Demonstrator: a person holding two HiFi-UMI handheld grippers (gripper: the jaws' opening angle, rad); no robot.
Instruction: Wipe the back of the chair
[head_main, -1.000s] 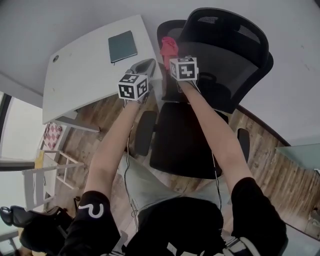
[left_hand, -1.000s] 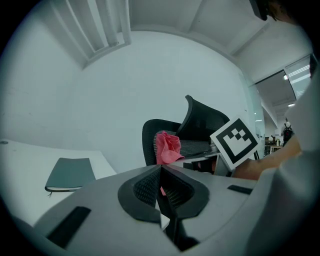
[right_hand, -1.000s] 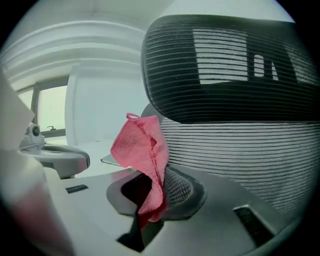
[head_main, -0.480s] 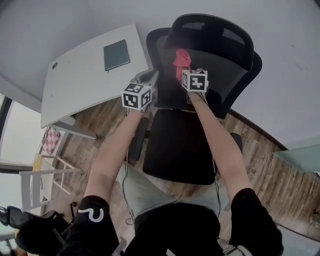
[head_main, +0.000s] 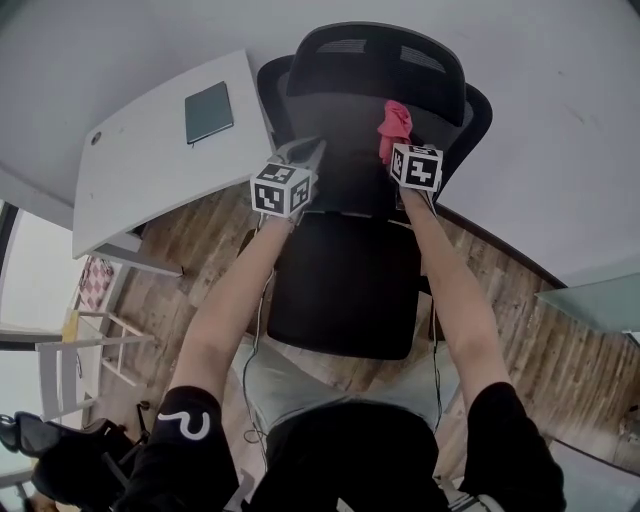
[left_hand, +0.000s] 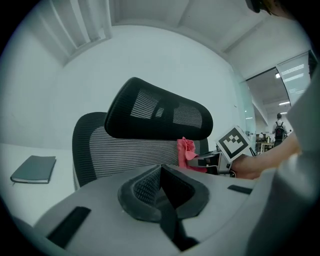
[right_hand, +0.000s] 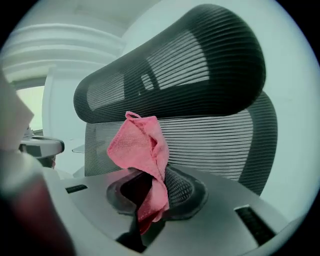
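**HEAD VIEW**
- Chair: black mesh office chair (head_main: 345, 285) seen from above, w/ the headrest (head_main: 375, 60) on the far side and the seat nearest the person.
- Cloth: pink cloth (head_main: 394, 125) is held up in front of the chair's backrest (head_main: 340, 160), just under the headrest and right of chair centre. Contact w/ the mesh cannot be told.
- R gripper: R gripper (head_main: 397, 142) is held out over the seat, its tip at the backrest.
- L gripper: L gripper (head_main: 306, 152) is held near the backrest's left edge, apart from the cloth.
- Desk: white desk (head_main: 140, 170) stands left of the chair, w/ a dark notebook (head_main: 208, 112) lying flat on it.
- Floor: wood planks are seen under and around the chair.

**L GRIPPER VIEW**
- Jaws: pressed together, w/ nothing between them.
- Chair: backrest and headrest are seen dead ahead.
- Cloth: seen right of chair centre, below the headrest and at the R gripper's tip.
- Notebook: seen on the desk, left of the chair.

**R GRIPPER VIEW**
- Jaws: pinched on the cloth. Its lower end is caught between the pads and its upper part stands up bunched.
- Cloth posn: in front of the backrest mesh, its top reaching the headrest's lower edge.
- Chair: headrest is seen above, ribbed backrest behind.
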